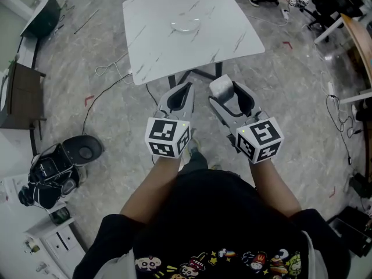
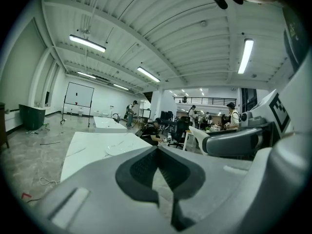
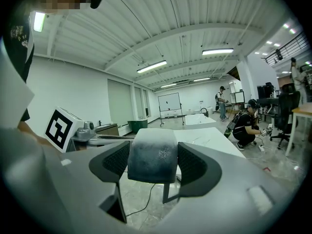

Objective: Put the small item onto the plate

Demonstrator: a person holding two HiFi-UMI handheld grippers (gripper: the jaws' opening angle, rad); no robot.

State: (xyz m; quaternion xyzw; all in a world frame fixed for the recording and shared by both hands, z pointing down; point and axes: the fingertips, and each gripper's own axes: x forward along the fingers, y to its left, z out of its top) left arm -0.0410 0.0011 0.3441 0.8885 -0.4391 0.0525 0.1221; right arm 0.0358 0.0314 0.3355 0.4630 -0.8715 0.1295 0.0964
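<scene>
a big open lab or workshop hall: a high white ribbed ceiling with long tube lights, a whiteboard on a stand, white marble-look tables on a grey floor, loose cables, office chairs, and people busy far behind

The plate lies on the table, toward its far side. Before the table's near edge, the left gripper and right gripper sit side by side, with the small item between the right one's jaws
</scene>
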